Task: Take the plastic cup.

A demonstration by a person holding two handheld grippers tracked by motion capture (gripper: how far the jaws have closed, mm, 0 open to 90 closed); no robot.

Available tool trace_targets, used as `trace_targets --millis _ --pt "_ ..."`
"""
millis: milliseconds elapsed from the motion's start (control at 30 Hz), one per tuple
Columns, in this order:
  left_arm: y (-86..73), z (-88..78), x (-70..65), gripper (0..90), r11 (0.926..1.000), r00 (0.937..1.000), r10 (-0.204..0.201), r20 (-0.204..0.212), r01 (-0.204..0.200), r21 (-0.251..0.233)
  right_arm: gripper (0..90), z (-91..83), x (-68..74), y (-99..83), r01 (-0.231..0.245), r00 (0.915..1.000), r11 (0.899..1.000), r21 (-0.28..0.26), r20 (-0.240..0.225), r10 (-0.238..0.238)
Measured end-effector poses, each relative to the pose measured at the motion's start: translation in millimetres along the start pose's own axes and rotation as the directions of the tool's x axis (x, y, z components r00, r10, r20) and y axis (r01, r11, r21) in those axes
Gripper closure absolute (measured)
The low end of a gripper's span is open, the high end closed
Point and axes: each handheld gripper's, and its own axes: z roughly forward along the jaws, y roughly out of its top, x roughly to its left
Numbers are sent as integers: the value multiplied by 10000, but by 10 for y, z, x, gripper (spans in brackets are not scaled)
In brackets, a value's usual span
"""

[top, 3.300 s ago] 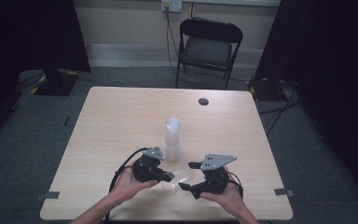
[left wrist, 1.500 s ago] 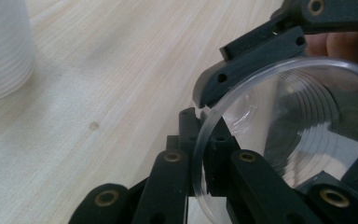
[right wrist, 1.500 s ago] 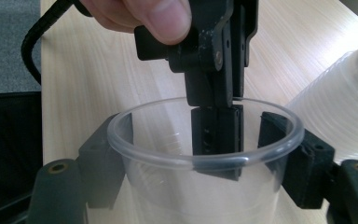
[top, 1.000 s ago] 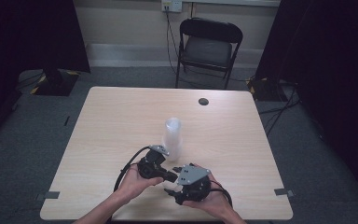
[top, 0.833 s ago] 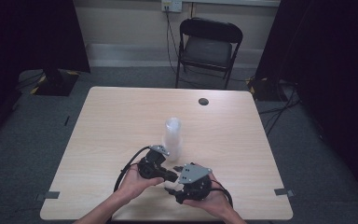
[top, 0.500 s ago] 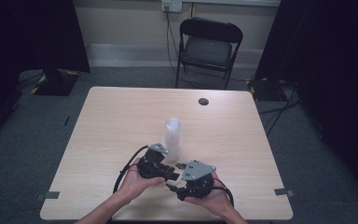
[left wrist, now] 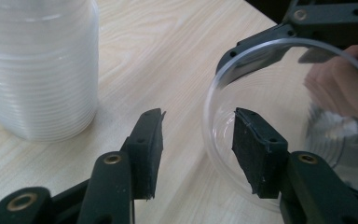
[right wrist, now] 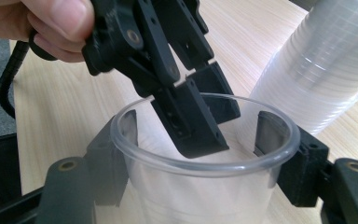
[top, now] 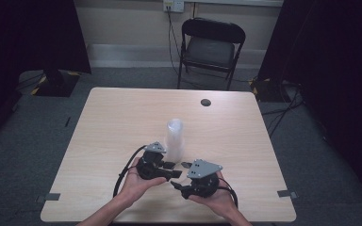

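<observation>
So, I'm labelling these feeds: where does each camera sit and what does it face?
High view: above the near table edge, looking forward and down; forearms, both claws.
Left gripper view: on the left claw, facing a clear cup.
Right gripper view: on the right claw, gripping that cup.
Both gripper views share the cup stack.

I work in a studio-like test room: black curtains (top: 23, 37), grey carpet (top: 311, 155), a folding chair (top: 210, 47), one bare wooden table (top: 122, 117).
</observation>
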Motion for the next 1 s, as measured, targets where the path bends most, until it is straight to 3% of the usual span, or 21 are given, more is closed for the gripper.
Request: trace_targets --millis 233,500,733,900,1000 --pt "-15 -67 11 545 9989 9998 187 21 -186 -440 301 5 -20 -17 -89 9998 9999 62 176 88" --pt "-25 -131 39 511 9961 9999 76 -80 -82 -881 302 3 -54 -21 -275 9993 9996 -37 268 276" --pt "-24 -170 56 431 9939 9995 46 -326 -81 -1097 303 12 -110 -20 -430 9982 9991 -26 410 431" --pt "-26 -207 70 376 9912 9997 16 -259 -50 -1321 304 -7 -151 -23 -613 9972 9981 -55 432 614" --pt "-27 -221 73 343 9903 9989 -7 -466 -58 -1386 303 -16 -151 -24 -615 9969 9981 -66 482 618"
